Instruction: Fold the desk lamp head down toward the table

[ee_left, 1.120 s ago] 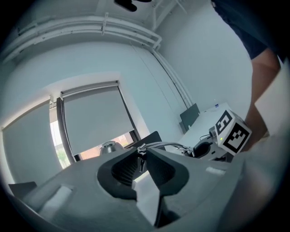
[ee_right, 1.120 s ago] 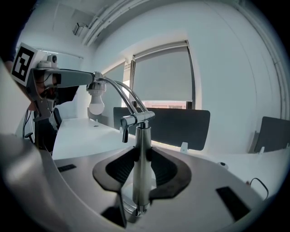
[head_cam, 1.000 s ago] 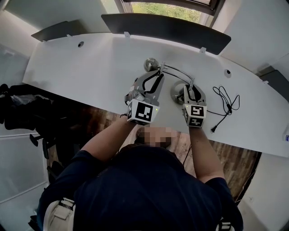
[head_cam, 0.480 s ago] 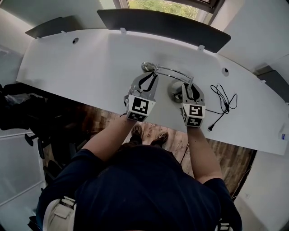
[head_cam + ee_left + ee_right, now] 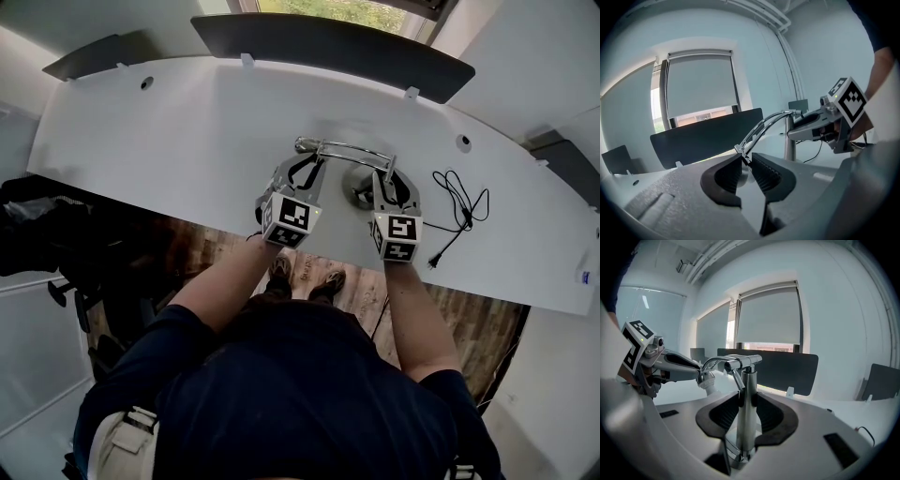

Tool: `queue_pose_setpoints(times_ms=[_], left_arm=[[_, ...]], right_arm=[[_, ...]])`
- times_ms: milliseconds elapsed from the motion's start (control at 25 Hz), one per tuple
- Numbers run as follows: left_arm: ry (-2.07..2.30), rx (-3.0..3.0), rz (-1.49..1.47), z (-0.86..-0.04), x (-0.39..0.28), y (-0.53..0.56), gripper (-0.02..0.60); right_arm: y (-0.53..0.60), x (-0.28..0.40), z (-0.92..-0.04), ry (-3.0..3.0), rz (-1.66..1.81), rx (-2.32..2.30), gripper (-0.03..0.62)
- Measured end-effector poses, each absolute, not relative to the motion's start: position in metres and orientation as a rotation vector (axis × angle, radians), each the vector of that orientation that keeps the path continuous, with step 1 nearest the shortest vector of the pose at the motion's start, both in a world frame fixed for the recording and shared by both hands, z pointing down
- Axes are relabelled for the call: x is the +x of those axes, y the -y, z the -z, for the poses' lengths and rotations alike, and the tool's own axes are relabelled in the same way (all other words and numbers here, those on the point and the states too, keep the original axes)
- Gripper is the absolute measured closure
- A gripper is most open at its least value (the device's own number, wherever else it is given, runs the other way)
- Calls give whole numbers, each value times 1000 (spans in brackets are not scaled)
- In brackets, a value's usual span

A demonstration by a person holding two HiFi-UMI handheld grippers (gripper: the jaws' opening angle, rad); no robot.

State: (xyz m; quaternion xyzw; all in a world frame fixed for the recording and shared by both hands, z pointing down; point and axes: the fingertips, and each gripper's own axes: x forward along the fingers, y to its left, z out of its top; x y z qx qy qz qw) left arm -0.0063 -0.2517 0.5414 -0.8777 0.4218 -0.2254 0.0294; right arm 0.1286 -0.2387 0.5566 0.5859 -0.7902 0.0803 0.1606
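The left gripper (image 5: 744, 157) pinches the thin twin-rod arm (image 5: 765, 125) at its far end, right next to the head (image 5: 302, 144). The right gripper (image 5: 744, 397) is clamped round the upright post (image 5: 746, 376), low down and just above the base (image 5: 361, 187). The split looks deliberate. One pair of tongs works the end of the arm, where it gets the most leverage. The other pins the post so the base neither slides nor tips as the arm swings on its top joint.

The lamp (image 5: 356, 151) stands at the centre of the head view, on the near half of the table (image 5: 169, 131). From the post top the arm runs out about level towards the left, then curves down to the head. The fold seems well along, though no view settles whether the head touches the table.

Below and around the head there is only bare white table, wide open to the left and towards the top of the frame. The dark screen (image 5: 328, 42) along the upper edge is well apart. The cable (image 5: 459, 202) lies loose at the right, clear of the base and of the arm's path. The near table edge runs just under both grippers' marker cubes, so there is little room towards the bottom of the frame
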Motion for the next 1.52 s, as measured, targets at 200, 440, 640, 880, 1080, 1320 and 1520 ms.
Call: queue_pose_setpoints(times_ms=[200, 440, 640, 880, 1080, 1320, 1520], left_arm=[[-1257, -2696, 808, -549, 1, 250, 514], [-1217, -2694, 895, -568, 10, 248, 506], [-1203, -2700, 936, -577, 17, 247, 500], [-1203, -2723, 956, -588, 24, 245, 499], [-1215, -2732, 927, -600, 29, 246, 499], [-1230, -2743, 936, -603, 33, 245, 499], [-1230, -2740, 931, -608, 35, 246, 497]], right_arm=[[239, 128, -556, 2257, -231, 1673, 473], [240, 128, -557, 2259, -225, 1669, 473], [239, 127, -556, 2260, -223, 1661, 473], [239, 127, -557, 2262, -221, 1659, 473], [238, 127, -558, 2260, -218, 1655, 473], [239, 127, -557, 2255, -215, 1655, 473], [239, 127, -559, 2248, -213, 1656, 473]])
